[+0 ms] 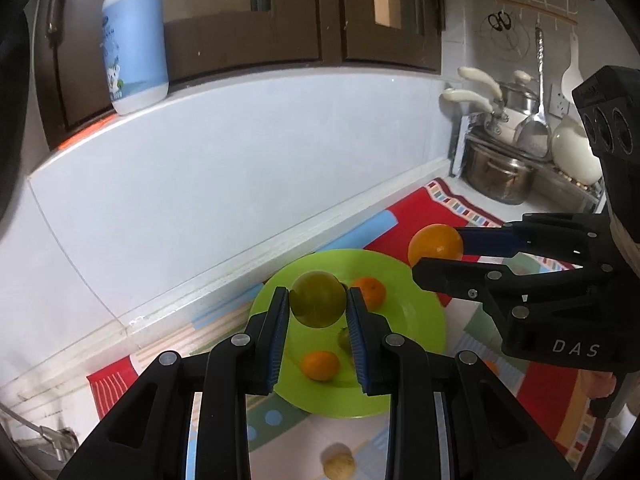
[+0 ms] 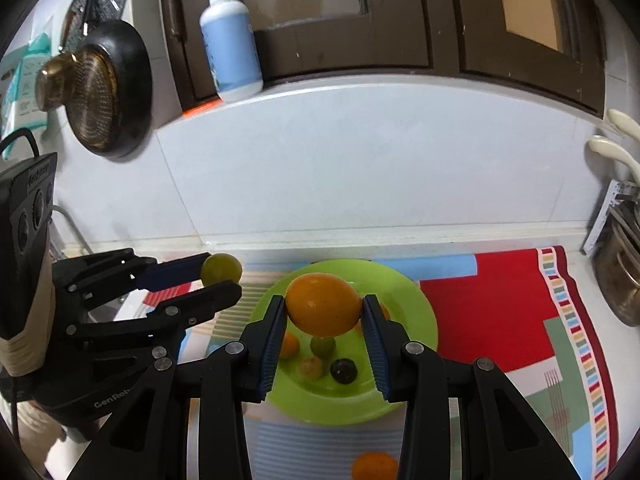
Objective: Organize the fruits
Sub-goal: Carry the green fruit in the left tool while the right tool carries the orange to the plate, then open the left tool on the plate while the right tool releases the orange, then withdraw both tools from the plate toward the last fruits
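My left gripper [image 1: 318,298] is shut on a green round fruit [image 1: 317,299] and holds it above the lime-green plate [image 1: 424,320]. My right gripper [image 2: 325,312] is shut on a large orange [image 2: 323,310] above the same plate [image 2: 416,320]. Each gripper shows in the other's view: the right one with the orange [image 1: 435,245], the left one with the green fruit [image 2: 221,268]. On the plate lie small oranges [image 1: 320,365], a small green fruit [image 2: 322,345] and a dark fruit [image 2: 343,370].
A colourful mat [image 2: 520,320] covers the counter under the plate. A brownish fruit [image 1: 339,466] and another orange [image 2: 374,466] lie on the mat near me. A blue bottle [image 1: 134,40] stands on the ledge. Pots and utensils [image 1: 512,152] crowd the right end.
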Action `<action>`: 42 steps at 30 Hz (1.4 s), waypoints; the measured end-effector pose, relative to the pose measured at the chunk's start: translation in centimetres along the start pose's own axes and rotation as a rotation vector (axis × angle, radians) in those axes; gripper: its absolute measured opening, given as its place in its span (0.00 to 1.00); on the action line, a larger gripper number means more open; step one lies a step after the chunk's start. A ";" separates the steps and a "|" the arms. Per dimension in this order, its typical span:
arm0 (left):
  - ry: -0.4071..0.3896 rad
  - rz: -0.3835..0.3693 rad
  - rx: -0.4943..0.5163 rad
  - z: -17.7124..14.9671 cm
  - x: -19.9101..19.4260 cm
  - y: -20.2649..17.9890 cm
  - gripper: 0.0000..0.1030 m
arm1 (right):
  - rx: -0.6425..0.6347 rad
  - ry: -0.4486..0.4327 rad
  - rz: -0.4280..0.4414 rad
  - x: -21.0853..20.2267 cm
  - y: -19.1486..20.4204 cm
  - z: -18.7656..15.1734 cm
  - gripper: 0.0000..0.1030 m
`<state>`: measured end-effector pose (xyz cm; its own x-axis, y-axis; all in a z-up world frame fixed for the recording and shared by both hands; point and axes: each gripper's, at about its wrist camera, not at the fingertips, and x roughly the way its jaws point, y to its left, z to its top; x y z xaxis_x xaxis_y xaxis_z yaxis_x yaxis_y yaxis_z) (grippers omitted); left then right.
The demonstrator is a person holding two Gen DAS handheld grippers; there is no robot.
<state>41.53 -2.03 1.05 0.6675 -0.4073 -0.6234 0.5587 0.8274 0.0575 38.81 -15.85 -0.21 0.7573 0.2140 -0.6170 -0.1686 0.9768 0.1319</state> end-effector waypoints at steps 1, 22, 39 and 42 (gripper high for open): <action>0.004 0.001 0.005 0.0 0.3 0.1 0.28 | -0.003 0.010 -0.002 0.5 0.0 0.1 0.38; 0.102 -0.025 0.000 -1.5 7.0 2.0 0.28 | -0.019 0.142 0.005 8.0 -1.4 -0.6 0.38; 0.101 0.024 0.017 -1.4 6.3 1.5 0.34 | 0.004 0.128 -0.005 8.2 -2.1 -0.6 0.39; 0.095 0.044 0.013 -1.4 5.1 1.3 0.36 | 0.009 0.106 -0.012 6.9 -1.9 -0.7 0.39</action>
<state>44.96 -2.46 -3.13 0.6425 -0.3314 -0.6909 0.5363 0.8385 0.0965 43.87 -16.25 -5.26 0.6885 0.2008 -0.6969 -0.1533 0.9795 0.1308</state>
